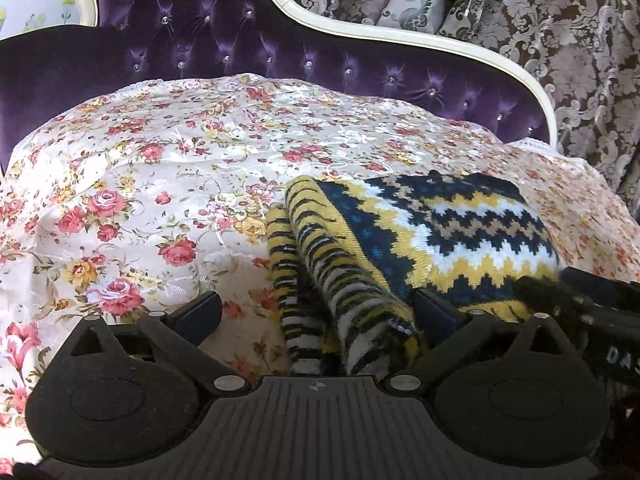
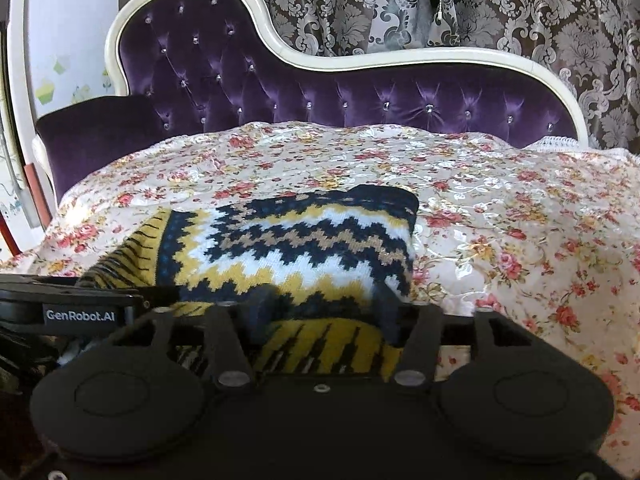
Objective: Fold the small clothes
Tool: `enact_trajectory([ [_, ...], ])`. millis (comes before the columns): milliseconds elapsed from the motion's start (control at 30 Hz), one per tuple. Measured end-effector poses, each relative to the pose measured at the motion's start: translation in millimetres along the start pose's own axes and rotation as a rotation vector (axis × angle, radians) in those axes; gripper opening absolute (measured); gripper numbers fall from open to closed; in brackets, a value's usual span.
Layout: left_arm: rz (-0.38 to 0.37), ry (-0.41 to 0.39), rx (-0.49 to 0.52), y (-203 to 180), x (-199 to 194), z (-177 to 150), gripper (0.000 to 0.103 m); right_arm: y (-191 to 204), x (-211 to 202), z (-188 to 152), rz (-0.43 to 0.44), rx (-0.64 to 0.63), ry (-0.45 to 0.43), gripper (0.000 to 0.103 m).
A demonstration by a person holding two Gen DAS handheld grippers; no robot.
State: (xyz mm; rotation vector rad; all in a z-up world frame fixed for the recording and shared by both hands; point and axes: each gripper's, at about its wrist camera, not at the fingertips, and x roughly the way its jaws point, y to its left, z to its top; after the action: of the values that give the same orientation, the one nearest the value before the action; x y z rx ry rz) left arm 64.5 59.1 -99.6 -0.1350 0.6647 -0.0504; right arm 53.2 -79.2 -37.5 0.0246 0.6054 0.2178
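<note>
Item: knitted sweater (image 2: 304,248), zigzag bands of navy, white, yellow and tan, folded into a rough block. Location: on the floral bedspread (image 1: 132,184), on the side away from the purple tufted headboard (image 2: 280,92), nearest to me.

Left gripper (image 1: 320,312): my fingers stand wide apart. The two striped sleeves (image 1: 340,280) lie between them, unclamped.

Right gripper (image 2: 320,312): my fingers stand apart over the sweater's near edge, which lies between them; no clamp on it that I can see.

Step in hand, as I judge it: letting go after a fold. To do it well, I lift both grippers straight off without snagging the knit, then gather the loose sleeves onto the block, away from the headboard edge, and press flat.
</note>
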Motion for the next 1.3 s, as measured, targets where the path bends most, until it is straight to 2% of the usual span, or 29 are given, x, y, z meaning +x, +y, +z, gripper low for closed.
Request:
enact_trajectory([
  [67,-0.003,0.003,-0.004,1,0,1,0.103,0,3,-1,0.016,0.011,0.017,0.096],
  [200,-0.001,-0.002,-0.010,1,0,0,0.103,-7,4,-1,0.039,0.073,0.036,0.103],
  [367,-0.008,-0.008,-0.029,1,0,0,0.103,-21,8,-4,0.105,0.185,0.073,0.103],
  [633,-0.019,-0.004,-0.063,4,-3,3,0.103,-21,0,-4,0.114,0.179,0.041,0.103],
  [933,0.036,-0.034,-0.035,-9,-18,15,0.103,-40,-24,-3,0.088,0.249,-0.031,0.103],
  [1300,-0.028,-0.065,0.000,-37,-51,35,0.103,-51,-57,5,0.058,0.286,-0.041,0.103],
])
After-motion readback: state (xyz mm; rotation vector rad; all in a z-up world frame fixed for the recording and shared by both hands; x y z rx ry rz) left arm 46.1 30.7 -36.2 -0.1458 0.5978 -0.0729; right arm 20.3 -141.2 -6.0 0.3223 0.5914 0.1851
